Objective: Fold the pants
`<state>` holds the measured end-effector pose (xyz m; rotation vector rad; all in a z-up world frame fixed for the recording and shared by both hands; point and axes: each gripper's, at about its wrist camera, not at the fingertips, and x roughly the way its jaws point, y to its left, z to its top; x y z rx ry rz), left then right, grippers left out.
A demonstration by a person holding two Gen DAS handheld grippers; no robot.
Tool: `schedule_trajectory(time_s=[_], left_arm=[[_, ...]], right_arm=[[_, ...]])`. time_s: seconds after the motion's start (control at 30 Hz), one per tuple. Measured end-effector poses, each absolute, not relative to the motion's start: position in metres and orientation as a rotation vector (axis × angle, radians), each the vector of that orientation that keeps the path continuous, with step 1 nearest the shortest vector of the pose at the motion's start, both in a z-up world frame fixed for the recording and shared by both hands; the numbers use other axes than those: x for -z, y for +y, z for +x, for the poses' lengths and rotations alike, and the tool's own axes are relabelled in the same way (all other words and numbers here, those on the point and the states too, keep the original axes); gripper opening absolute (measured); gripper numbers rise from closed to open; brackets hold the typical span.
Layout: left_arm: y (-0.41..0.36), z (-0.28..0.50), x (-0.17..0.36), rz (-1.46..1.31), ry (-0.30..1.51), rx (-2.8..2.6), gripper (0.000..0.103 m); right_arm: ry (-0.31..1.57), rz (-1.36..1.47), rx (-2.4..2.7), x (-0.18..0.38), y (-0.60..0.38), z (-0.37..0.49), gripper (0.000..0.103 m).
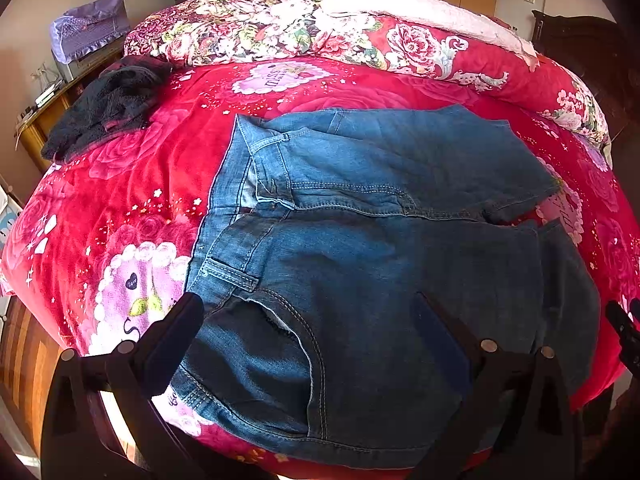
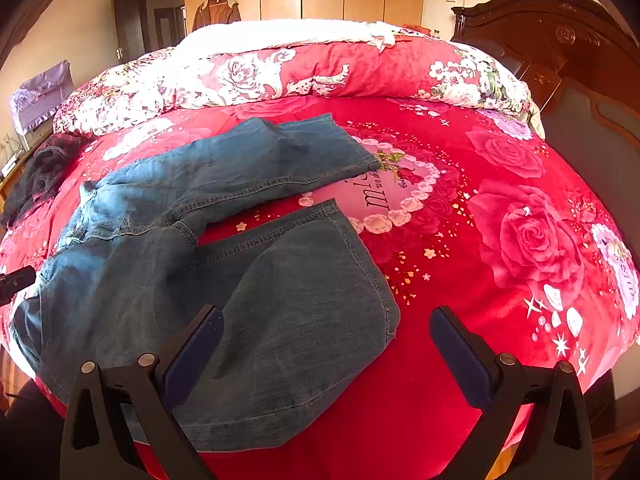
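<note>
Blue jeans (image 1: 380, 248) lie spread on a red floral bedspread (image 1: 132, 184), waistband to the left in the left wrist view, legs running right. My left gripper (image 1: 312, 316) is open above the near hip and pocket, holding nothing. In the right wrist view the jeans (image 2: 240, 280) show both legs apart, hems pointing right. My right gripper (image 2: 326, 330) is open above the near leg's hem, holding nothing. The right gripper's tip shows at the left wrist view's right edge (image 1: 626, 332), and the left gripper's tip at the right wrist view's left edge (image 2: 16, 278).
A dark garment (image 1: 108, 108) lies at the bed's far left. A rolled floral quilt (image 2: 280, 72) with a white blanket (image 1: 420, 8) lies along the back. A dark wooden headboard (image 2: 560, 52) stands at the right. The bed's near edge drops to a wooden floor (image 1: 24, 360).
</note>
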<state>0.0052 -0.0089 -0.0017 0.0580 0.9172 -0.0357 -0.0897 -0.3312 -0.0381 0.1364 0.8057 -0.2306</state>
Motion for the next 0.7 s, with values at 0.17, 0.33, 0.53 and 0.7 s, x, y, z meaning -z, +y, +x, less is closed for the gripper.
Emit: schedule_trajectory(time_s=[0.17, 0.33, 0.53, 0.7], left_arm=[[-0.012, 0.008, 0.003, 0.071, 0.933, 0.037, 0.103], [-0.005, 0.02, 0.002, 0.056, 0.969, 0.041, 0.103], [0.024, 0.049, 0.002, 0.015, 1.084, 0.072, 0.103], [0.043, 0.056, 0.034, -0.095, 1.341, 0.144, 0.103]], right_arm=[[0.809, 0.139, 0.229, 0.039, -0.335, -0.087, 0.103], [0.829, 0.176, 0.234, 0.04, -0.354, -0.079, 0.103], [0.942, 0.239, 0.264, 0.057, -0.399, -0.052, 0.103], [1.076, 0.371, 0.177, 0.091, -0.416, -0.032, 0.103]])
